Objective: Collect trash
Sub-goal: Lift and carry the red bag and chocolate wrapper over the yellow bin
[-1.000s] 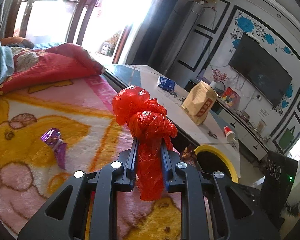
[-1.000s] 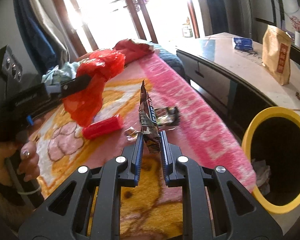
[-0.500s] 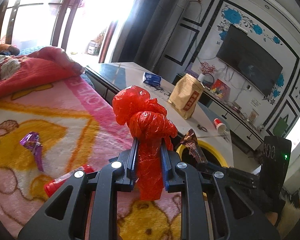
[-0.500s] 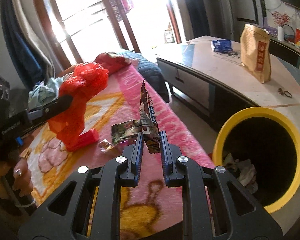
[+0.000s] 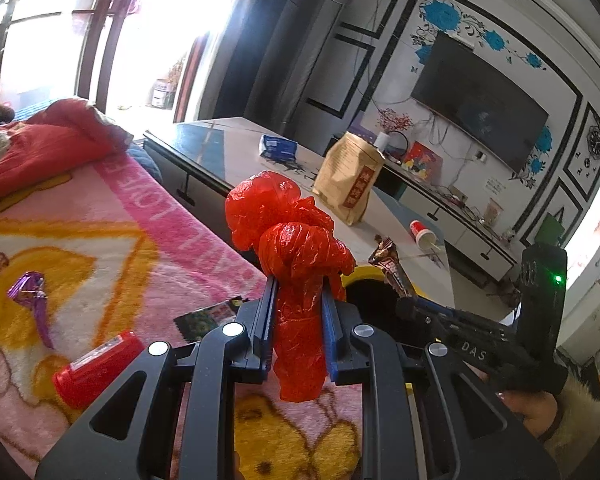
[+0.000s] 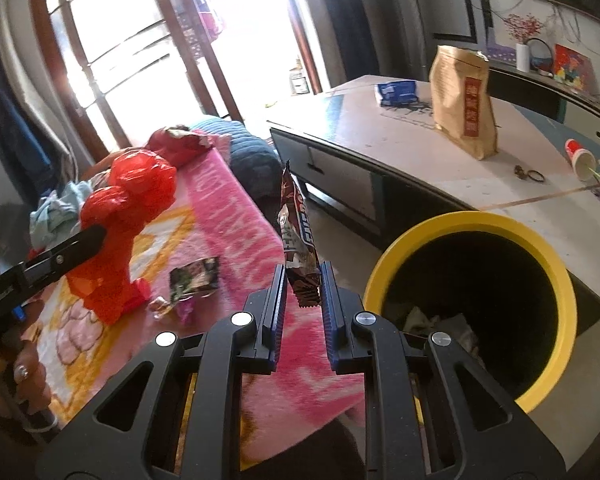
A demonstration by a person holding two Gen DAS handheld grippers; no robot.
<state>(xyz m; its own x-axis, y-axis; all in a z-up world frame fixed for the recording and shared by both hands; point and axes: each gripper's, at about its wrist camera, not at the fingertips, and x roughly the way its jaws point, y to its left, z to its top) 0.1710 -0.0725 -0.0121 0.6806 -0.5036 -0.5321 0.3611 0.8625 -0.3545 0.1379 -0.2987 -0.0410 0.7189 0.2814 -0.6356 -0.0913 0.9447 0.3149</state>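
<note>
1. Left gripper [image 5: 299,312] – jaws narrow, clamped on a knotted red plastic bag [image 5: 290,240], held up over the pink blanket [image 5: 148,216] near its bin-side edge.
2. Right gripper [image 6: 303,296] – jaws narrow, pinching the bottom of a brown snack wrapper [image 6: 297,232] that stands upright, just beside the rim of the yellow bin [image 6: 476,224].
3. Bin already has some crumpled trash at the bottom, so the job looks partly done.
4. Neither held piece is in the bin yet – both look on their way to it.
5. Left on the blanket: red tube-like packet [image 5: 96,368], purple foil wrapper [image 5: 30,288], dark flat wrapper [image 6: 196,278], small bits beside it.
6. Judged roughly midway; more pickups needed after these two drops.
</note>
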